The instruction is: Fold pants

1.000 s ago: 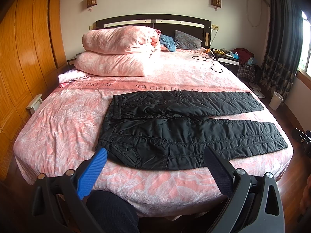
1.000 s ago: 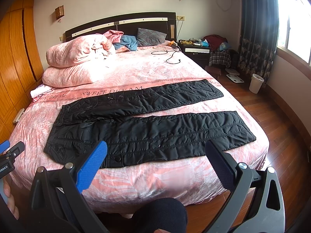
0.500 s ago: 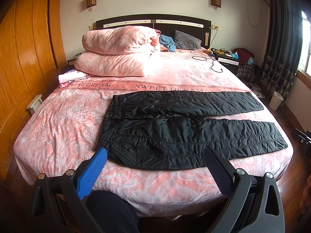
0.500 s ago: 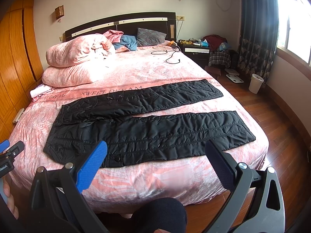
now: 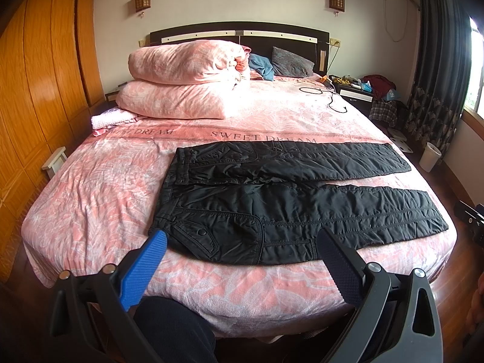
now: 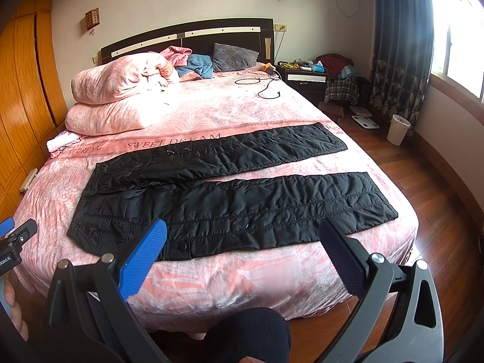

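Pants (image 5: pixel 290 202), black and quilted, lie flat and unfolded across the near half of the bed (image 5: pixel 90 187), waistband toward 9 o'clock and both legs running out toward 3 o'clock, split in a narrow V. In the left wrist view the left gripper (image 5: pixel 242 254) hovers off the near bed edge, jaws wide apart, nothing between them. Its blue finger (image 5: pixel 143 270) sits at 7 o'clock below the waistband corner with the buttoned pocket; its black finger (image 5: pixel 338 263) at 5 o'clock overlaps the near leg's lower hem line in the picture. Contact cannot be told, it looks short of the fabric.

In the right wrist view the right gripper (image 6: pixel 242 251) is also spread open and empty, hanging off the bed edge. Pants (image 6: pixel 242 208) fill the middle, running 9 to 3 o'clock. Near leg cuff (image 6: pixel 375 199) ends at 2 o'clock from the gripper, waistband at 10 o'clock. The left gripper's tip (image 6: pixel 15 236) shows at the frame's 9 o'clock edge.

Two stacked pink quilts (image 5: pixel 184 81) sit at 11 o'clock by the headboard (image 5: pixel 239 31), a black cable (image 5: pixel 329 96) lies on the bedspread at 1 o'clock, a white bin (image 6: pixel 397 128) stands on the wood floor at 2 o'clock. The person's dark knee (image 6: pixel 248 335) is at 6 o'clock.
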`<state>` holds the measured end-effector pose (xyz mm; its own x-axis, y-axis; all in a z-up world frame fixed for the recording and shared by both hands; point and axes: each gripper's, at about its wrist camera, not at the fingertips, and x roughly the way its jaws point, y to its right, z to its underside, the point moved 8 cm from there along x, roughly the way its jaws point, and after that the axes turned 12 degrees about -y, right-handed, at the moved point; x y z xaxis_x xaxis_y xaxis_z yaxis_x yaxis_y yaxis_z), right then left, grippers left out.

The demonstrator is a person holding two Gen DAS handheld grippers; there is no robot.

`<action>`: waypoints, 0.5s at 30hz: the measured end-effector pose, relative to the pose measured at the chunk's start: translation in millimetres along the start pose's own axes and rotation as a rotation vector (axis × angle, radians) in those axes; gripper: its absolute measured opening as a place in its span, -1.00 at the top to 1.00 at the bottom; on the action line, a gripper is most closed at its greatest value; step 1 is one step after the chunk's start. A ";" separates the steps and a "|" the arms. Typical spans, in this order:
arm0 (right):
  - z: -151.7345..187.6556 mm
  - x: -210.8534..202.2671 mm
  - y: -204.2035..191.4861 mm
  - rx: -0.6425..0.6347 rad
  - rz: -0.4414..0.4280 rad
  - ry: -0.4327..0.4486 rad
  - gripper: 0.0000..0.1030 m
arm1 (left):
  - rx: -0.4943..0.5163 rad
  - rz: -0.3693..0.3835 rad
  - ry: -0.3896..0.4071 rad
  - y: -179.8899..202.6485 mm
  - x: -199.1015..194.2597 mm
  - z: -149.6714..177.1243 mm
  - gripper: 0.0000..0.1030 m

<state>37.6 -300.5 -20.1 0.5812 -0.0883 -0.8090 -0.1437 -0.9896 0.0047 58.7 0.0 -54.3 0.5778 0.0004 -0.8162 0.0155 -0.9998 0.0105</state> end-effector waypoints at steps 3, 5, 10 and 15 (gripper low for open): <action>0.3 0.4 -0.3 -0.001 0.000 0.000 -0.96 | -0.001 0.000 0.000 0.0 0.0 0.0 -0.93; -0.1 0.4 0.0 -0.001 0.001 -0.001 -0.96 | 0.000 -0.001 0.000 0.0 0.0 0.0 -0.93; 0.2 0.1 -1.1 -0.001 0.000 0.000 -0.96 | 0.000 0.000 0.000 0.0 -0.1 0.1 -0.93; -0.6 -1.1 -1.6 0.000 -0.001 -0.002 -0.96 | -0.001 -0.001 0.001 -0.2 0.0 0.0 -0.93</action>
<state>37.6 -298.9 -18.8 0.5797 -0.0872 -0.8102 -0.1436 -0.9896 0.0037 58.7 0.3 -54.3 0.5784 0.0015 -0.8157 0.0171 -0.9998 0.0102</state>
